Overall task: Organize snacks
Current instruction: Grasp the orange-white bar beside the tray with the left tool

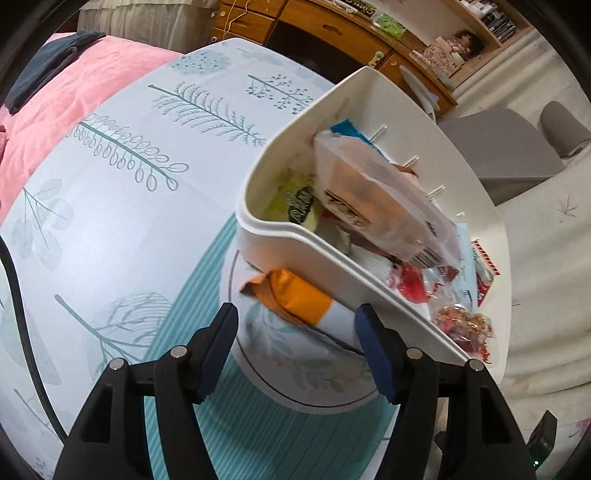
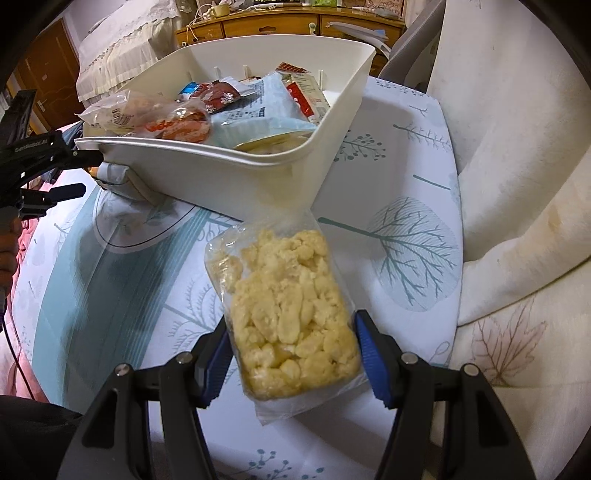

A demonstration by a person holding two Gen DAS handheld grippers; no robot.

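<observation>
Snack bag point(image 2: 291, 317) gripped between right tool point(image 2: 293, 354) fingers, bin point(image 2: 236, 173) ahead, left tool point(image 1: 295, 347) wide, holding nothing

Very little is legible from where I sit. In the right wrist view I can make out pale lettering on the black body of the left tongs point(image 2: 79, 173), at about the spot reading "GenRobot.AI", though the last letters are soft. In the left wrist view a dark label on a yellow-green snack packet point(image 1: 299, 203) inside the white bin point(image 1: 258, 221) carries ornate white script that I cannot read. A black sign point(image 1: 360, 5) on the wooden desk at the top edge shows partial white letters, cut off and unreadable. Printing on the pale blue packet point(image 2: 258, 110) is too small.
</observation>
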